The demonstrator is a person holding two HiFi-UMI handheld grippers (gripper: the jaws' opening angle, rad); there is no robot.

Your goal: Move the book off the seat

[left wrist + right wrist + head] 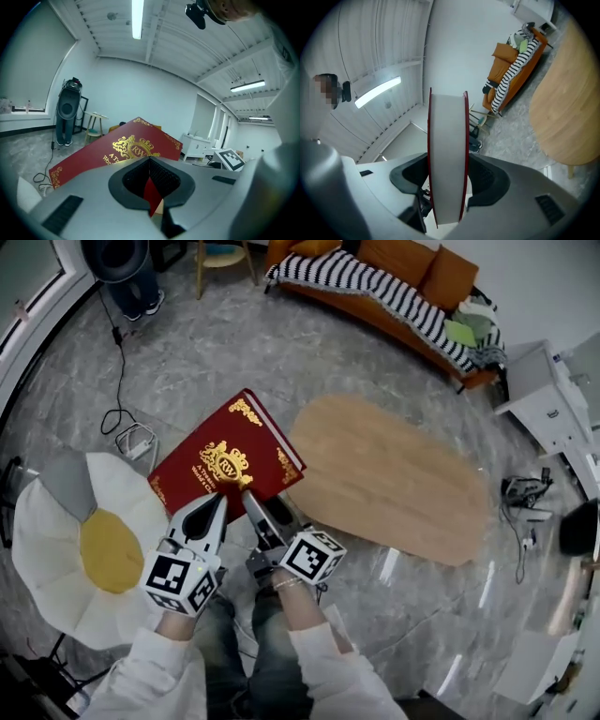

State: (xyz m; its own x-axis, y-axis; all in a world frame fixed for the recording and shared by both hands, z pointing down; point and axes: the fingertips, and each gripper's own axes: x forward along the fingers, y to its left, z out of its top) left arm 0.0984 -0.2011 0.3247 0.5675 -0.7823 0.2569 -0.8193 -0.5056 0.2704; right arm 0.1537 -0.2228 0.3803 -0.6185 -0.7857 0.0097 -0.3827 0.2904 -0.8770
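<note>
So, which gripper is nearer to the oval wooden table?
Right. The right gripper grips the red book close beside the oval wooden table; the left gripper grips the book farther off, by the flower-shaped seat.

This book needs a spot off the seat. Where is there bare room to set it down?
The wooden table right of the book is bare all over. The floor between table and sofa is open too. Left of the book, cables crowd the floor by the seat.

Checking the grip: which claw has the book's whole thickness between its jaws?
The right claw: the red book has its white page block edge-on between the jaws, with a red cover on each side. The left claw pinches only a corner.
</note>
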